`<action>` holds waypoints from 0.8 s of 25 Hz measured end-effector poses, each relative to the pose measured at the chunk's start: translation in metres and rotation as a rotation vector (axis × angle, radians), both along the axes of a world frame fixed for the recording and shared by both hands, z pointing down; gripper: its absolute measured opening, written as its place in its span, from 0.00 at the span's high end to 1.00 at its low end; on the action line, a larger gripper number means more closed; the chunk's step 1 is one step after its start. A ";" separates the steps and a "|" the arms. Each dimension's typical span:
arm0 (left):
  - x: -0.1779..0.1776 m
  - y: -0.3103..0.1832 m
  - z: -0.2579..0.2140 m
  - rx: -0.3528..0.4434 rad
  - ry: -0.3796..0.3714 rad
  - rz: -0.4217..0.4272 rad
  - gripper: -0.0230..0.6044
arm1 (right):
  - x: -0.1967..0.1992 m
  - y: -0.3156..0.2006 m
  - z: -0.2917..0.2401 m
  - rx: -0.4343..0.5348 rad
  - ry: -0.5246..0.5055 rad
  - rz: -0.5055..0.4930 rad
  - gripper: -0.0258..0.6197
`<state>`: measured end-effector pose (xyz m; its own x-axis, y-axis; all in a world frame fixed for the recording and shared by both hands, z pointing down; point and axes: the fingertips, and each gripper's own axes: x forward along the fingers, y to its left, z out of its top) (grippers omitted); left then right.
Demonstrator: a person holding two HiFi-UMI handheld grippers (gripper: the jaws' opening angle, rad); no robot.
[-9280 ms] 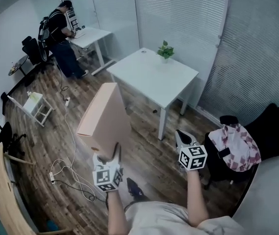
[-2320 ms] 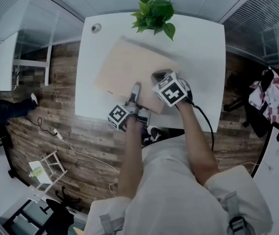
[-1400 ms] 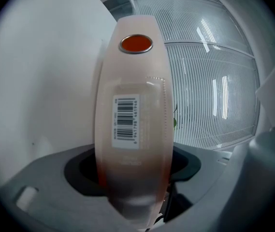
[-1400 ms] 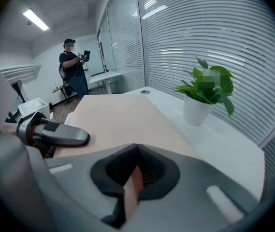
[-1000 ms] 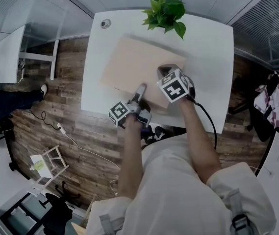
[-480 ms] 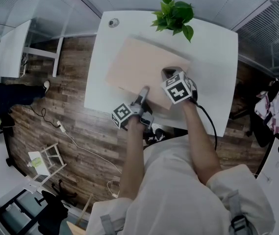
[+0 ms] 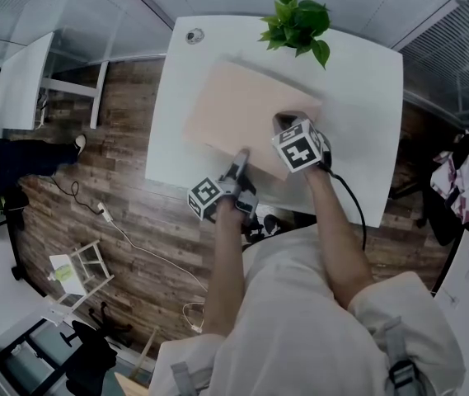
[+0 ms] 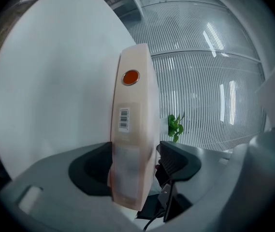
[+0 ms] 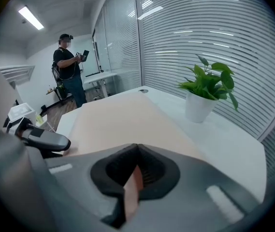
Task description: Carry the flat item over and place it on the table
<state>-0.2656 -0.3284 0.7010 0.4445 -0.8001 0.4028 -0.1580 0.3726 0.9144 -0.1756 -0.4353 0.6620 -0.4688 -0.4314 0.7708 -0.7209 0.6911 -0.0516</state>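
From up here I see a wood-plank floor (image 7: 110, 188) and, set on it, a white table (image 7: 366, 122) that fills the upper middle of the head view. A flat, pale pink box (image 7: 242, 110) lies across the table's left and middle part, its broad face up. Its near edge is at the table's near side, and I cannot tell whether its underside is fully down on the top. A potted plant (image 7: 296, 19) stands on the table just beyond the box's far corner. My left gripper (image 7: 239, 162) is clamped on the box's near edge: in the left gripper view that narrow edge fills the gap between the two dark pads, pressed from both sides. My right gripper (image 7: 288, 126) has the same edge further to the right, its jaws pinched tight on a thin sliver of the box. On the edge held by the left gripper sit a barcode label (image 8: 123, 119) and, further out, a round orange sticker (image 8: 131, 77).
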 end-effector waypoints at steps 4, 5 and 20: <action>-0.005 -0.001 -0.003 0.015 0.008 -0.012 0.46 | 0.000 0.000 0.001 0.002 0.002 0.009 0.96; -0.006 -0.001 -0.004 0.019 0.011 -0.016 0.46 | 0.000 0.000 0.002 0.003 0.003 0.012 0.96; -0.036 0.005 -0.101 0.370 -0.120 -0.055 0.46 | -0.015 0.049 -0.018 0.000 -0.067 0.007 0.96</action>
<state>-0.3013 -0.3230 0.6004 0.3638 -0.9225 0.1288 -0.2607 0.0319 0.9649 -0.1909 -0.3862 0.6441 -0.5166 -0.4348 0.7376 -0.7203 0.6864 -0.0999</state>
